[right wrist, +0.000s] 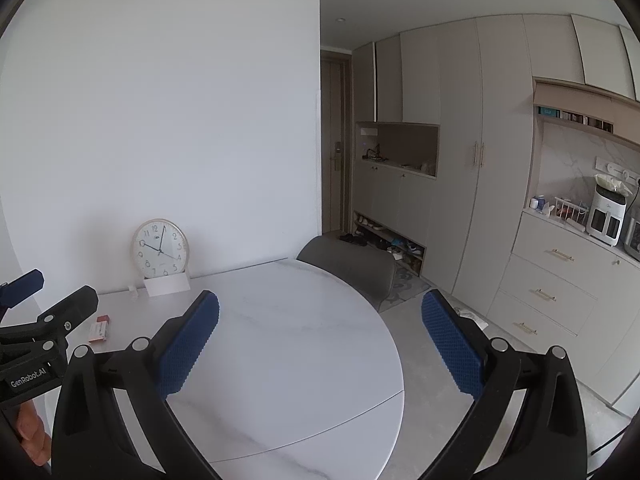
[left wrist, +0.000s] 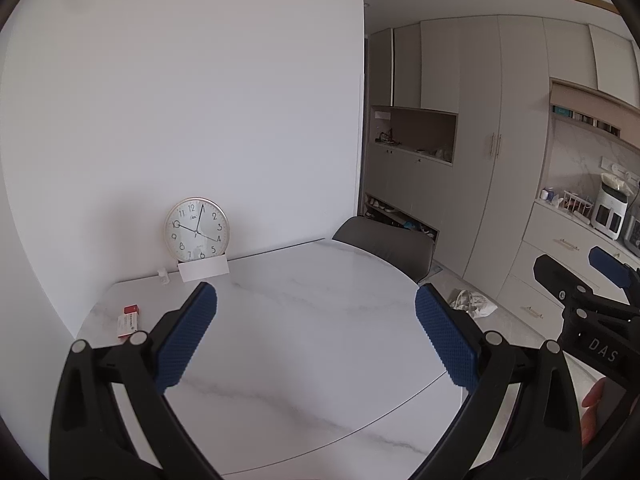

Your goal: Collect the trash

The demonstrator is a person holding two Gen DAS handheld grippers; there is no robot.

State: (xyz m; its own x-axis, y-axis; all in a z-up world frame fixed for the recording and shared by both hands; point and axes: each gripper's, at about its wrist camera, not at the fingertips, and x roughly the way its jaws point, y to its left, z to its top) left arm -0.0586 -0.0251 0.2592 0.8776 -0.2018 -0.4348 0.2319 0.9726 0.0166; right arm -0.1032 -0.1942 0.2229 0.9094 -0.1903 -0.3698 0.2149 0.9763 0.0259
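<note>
Scanning left to right: small red-and-white box (left wrist: 129,321) lies flat near the table's (left wrist: 304,320) left edge, well apart from everything else; could be trash, could be medicine, cannot tell. Behind it a tiny white item, too small to name, then a clock (left wrist: 196,229) leaning on the wall with a white card (left wrist: 203,269) propped at its base. Left gripper (left wrist: 316,336) hovers over the marble top, jaws spread wide, nothing between the blue pads. Grey chair (left wrist: 384,246) tucked at the far side.

Crumpled white wrapper (left wrist: 472,303) sits on the floor past the table's right edge, just beyond the left gripper's right finger in that view. Looks like scrunched paper or plastic, light, irregular, no clear long axis. In the right wrist view only a sliver shows beside the right pad (right wrist: 472,316). Right gripper (right wrist: 320,344) also wide apart and empty.

Key relation: wrapper lies low and to the right of both tools, off the table; right hand is likely nearer. Reaching it probably means dropping down over the table edge. Box is closer to the left hand.
</note>
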